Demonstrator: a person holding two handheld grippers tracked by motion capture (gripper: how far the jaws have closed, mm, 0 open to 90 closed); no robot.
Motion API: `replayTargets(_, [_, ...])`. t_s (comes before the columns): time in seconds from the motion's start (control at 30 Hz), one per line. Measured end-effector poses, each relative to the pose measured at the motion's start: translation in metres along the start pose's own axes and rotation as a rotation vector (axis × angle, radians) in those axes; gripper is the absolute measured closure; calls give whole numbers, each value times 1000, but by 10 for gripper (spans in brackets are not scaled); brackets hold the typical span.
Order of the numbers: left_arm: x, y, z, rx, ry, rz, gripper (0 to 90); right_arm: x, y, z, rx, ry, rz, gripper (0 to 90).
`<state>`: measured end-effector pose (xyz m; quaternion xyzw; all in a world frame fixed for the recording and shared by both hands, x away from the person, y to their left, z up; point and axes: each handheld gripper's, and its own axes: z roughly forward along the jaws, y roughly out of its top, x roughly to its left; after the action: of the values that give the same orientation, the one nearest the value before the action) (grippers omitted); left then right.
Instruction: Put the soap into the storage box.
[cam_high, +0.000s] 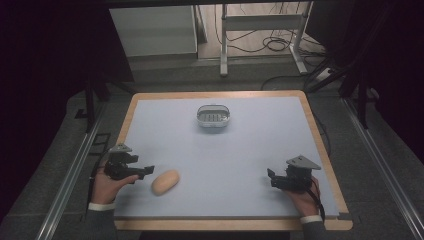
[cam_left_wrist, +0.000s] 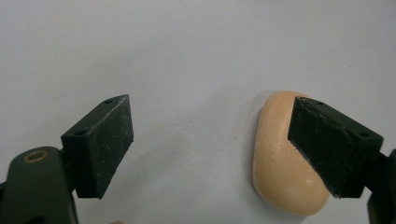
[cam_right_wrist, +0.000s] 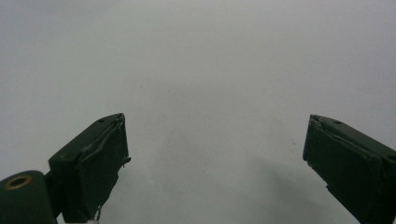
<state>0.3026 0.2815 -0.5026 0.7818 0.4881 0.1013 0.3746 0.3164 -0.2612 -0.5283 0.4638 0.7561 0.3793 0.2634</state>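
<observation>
Left gripper (cam_left_wrist: 210, 144): one, nearest item in its own view. Jaws spread wide, clasping nothing. The right-hand jaw overlaps and hides part of the soap bar's edge; whether it touches the bar cannot be told. In the high view this gripper (cam_high: 142, 171) sits at the near left of the table, held by a hand whose sleeve is cut off at the bottom edge.

Soap bar (cam_left_wrist: 280, 158): one, peach-coloured, oval, lying flat on the mat at near left (cam_high: 165, 182), just right of the left gripper's tips.

Right gripper (cam_right_wrist: 215, 168): one, jaws wide apart, nothing between them, bare mat beneath. Near right of the table (cam_high: 270, 177).

Soap dish (cam_high: 214, 117): one, grey oval container, far centre, well apart from both grippers. Ribbed or slotted floor visible; contents hard to make out, appears to hold nothing.

Table (cam_high: 220, 150): one, pale blue mat with wooden border.
</observation>
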Motion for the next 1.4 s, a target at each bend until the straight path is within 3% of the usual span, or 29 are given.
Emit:
replayTargets(0.33, [-5, -4, -4, -1, 6, 22, 144, 3, 0, 0, -1, -10, -22, 78])
replayTargets(0.67, [-3, -2, -6, -6, 13, 17, 144, 3, -1, -1, -6, -16, -19, 82])
replayTargets(0.87, [-3, 0, -2, 14, 27, 21, 144, 2, -1, -2, -21, -13, -10, 82])
replayTargets(0.93, [-6, 4, -1, 29, 35, 44, 144, 1, -1, -3, -26, -8, -3, 82])
replayTargets(0.97, [-10, 8, -2, 32, 34, 64, 142, 0, -2, -3, -30, -4, 4, 82])
replayTargets(1.4, [-16, 20, -10, 76, 9, 76, 163, -2, -2, -3, -27, 8, 18, 82])
